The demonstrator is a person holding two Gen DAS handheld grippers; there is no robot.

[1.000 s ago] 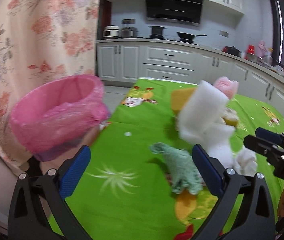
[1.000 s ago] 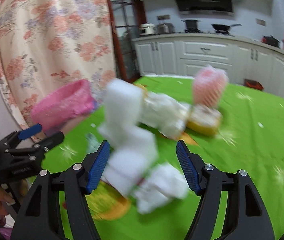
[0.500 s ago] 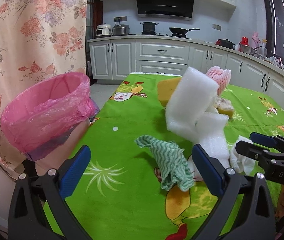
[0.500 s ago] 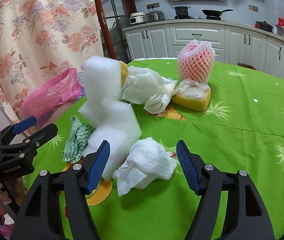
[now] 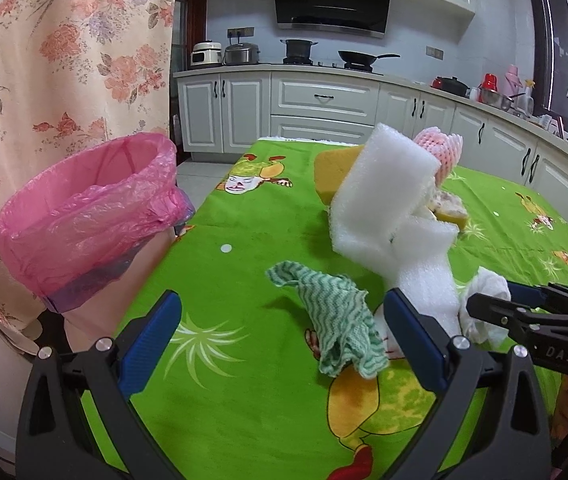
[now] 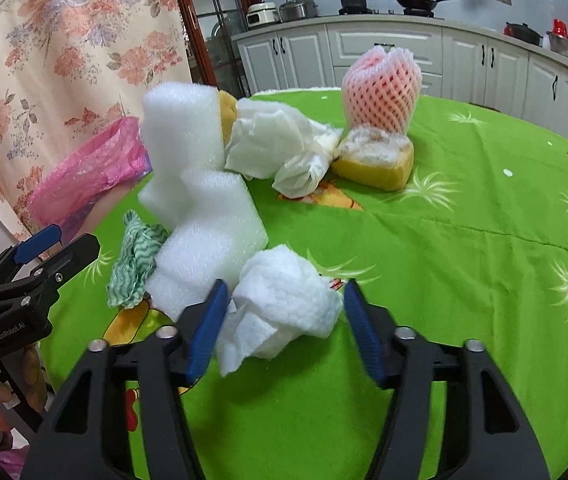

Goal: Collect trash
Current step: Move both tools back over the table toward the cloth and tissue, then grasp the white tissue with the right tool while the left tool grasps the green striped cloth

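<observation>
A crumpled white paper towel lies on the green tablecloth between the open fingers of my right gripper; it also shows in the left wrist view. Beside it lie white foam blocks and a green striped rag. My left gripper is open and empty, with the rag and the foam just ahead of it. A bin lined with a pink bag stands off the table's left edge.
Further back on the table lie a white plastic bag, a yellow sponge and a pink foam fruit net. A floral curtain hangs at the left. Kitchen cabinets line the far wall.
My right gripper has moved forward and down so its fingers now flank the paper towel, and they have narrowed a little. The left gripper has steadied and barely moved.
</observation>
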